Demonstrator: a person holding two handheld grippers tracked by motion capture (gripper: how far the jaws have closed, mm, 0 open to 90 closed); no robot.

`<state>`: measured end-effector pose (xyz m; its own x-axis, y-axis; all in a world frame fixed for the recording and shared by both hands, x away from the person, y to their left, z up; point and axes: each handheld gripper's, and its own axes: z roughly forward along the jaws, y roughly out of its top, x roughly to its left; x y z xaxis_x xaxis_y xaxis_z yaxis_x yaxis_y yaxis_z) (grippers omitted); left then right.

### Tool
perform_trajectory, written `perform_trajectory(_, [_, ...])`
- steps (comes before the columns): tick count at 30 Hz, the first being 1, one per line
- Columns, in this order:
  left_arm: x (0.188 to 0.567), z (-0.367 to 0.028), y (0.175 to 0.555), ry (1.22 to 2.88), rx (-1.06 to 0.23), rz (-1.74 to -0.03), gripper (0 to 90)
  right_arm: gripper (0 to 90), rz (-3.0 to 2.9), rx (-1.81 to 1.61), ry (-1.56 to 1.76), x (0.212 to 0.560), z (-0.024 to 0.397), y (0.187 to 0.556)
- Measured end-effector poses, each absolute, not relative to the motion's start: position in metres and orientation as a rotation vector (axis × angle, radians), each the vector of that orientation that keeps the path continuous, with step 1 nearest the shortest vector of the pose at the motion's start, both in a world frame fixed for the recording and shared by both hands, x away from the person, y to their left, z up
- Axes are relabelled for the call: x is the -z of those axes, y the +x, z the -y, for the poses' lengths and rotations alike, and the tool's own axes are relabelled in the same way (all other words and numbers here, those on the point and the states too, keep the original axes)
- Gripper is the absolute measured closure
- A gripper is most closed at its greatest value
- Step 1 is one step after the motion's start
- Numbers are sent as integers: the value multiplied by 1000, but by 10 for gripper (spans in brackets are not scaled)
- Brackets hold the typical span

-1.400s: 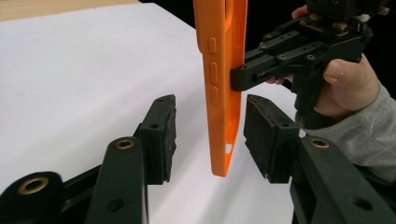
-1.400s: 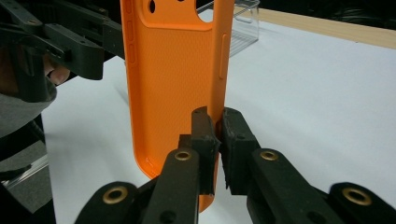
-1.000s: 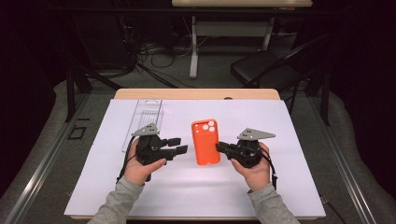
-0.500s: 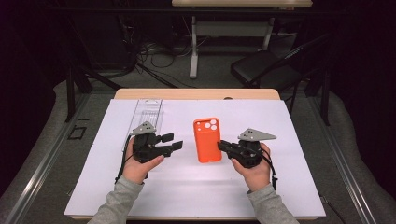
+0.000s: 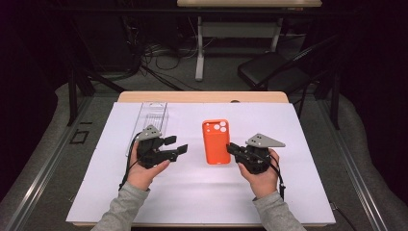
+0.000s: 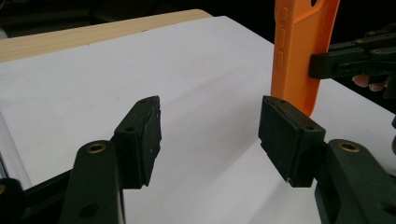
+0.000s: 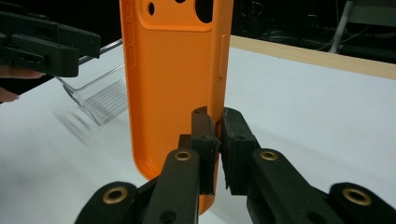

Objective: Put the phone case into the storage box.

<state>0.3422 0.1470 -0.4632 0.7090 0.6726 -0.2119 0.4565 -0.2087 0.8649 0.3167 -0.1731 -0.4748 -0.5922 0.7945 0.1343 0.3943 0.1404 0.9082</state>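
Covering the wooden worktop [image 5: 202, 96], a white sheet [image 5: 202, 192] bears an orange phone case [image 5: 216, 142] at its centre. Right gripper [image 5: 233, 148]: jaws clamped on the case's edge. Left gripper [image 5: 175, 146]: jaws have just been opening, half apart, empty. Clear tray [image 5: 151, 115] far left. Dark room; cables [image 5: 144, 53], black chair [image 5: 269, 70] behind.
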Motion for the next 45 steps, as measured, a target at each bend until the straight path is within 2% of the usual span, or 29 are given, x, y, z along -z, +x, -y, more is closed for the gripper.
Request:
perform_trajectory(7, [466,-143,346,1841,-265,-917,329,846,-2014,-1426,1165,478,171,316])
perform_trajectory(19, [452,-126,353,1857,-258,-902,345,846,-1950,-1412,1217,476,176,317])
perform_trajectory(32, [434,-110,360,1896,-318,-918,335,845,-1931,-1409,1252,478,179,318])
perform_trajectory(45, [423,-105,364,2011,-407,-854,310,845,-1954,-1383,1255,480,178,320])
